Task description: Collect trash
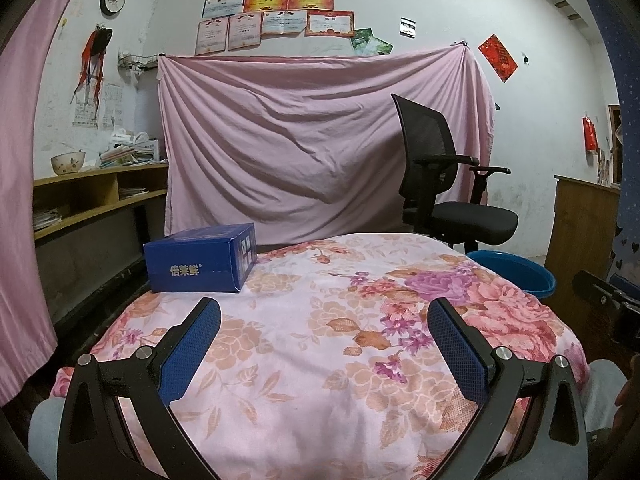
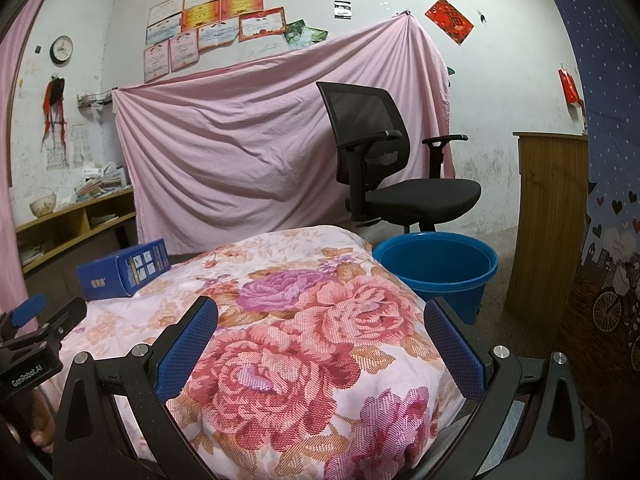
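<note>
One box (image 1: 202, 258) sits at the bench's (image 1: 304, 344) far-left corner, not yet collected; my left tongs (image 1: 324, 314) and right tongs (image 2: 320, 314) gape wide, empty. Bucket (image 2: 438, 270) looks empty.

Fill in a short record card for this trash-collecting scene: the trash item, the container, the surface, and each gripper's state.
trash item: blue box, lying at the far left of the surface
container: blue bucket on the floor past the surface's right corner, looks empty
surface: floral cloth
left gripper: open, holding nothing
right gripper: open, holding nothing
behind: black office chair before a pink sheet
</note>
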{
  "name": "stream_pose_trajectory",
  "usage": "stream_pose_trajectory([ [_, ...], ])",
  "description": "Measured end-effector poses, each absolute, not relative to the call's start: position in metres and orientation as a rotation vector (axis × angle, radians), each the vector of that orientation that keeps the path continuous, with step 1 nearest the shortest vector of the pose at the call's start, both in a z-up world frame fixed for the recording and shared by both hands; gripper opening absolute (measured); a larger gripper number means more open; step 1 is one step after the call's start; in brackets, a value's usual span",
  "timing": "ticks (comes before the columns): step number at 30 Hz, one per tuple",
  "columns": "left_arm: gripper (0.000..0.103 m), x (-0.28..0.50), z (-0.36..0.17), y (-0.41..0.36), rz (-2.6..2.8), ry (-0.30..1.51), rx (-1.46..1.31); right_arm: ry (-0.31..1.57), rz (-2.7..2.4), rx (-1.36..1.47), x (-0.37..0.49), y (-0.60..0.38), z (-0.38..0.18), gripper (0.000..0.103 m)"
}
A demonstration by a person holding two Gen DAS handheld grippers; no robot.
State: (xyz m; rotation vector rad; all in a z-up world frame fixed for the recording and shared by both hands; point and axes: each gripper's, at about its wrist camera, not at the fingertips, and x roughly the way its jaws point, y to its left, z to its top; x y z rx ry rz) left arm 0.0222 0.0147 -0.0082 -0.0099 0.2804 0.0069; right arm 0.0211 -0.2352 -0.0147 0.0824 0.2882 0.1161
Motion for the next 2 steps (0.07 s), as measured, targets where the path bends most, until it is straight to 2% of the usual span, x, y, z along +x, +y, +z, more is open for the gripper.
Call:
stream_pose_trajectory([
  [2, 0.101, 0.0223, -0.0081, 0.0147, 0.008, 0.280, -0.009, 0.288, 0.116, 0.083, 0.0213, -0.2355, -0.0145, 0.103],
])
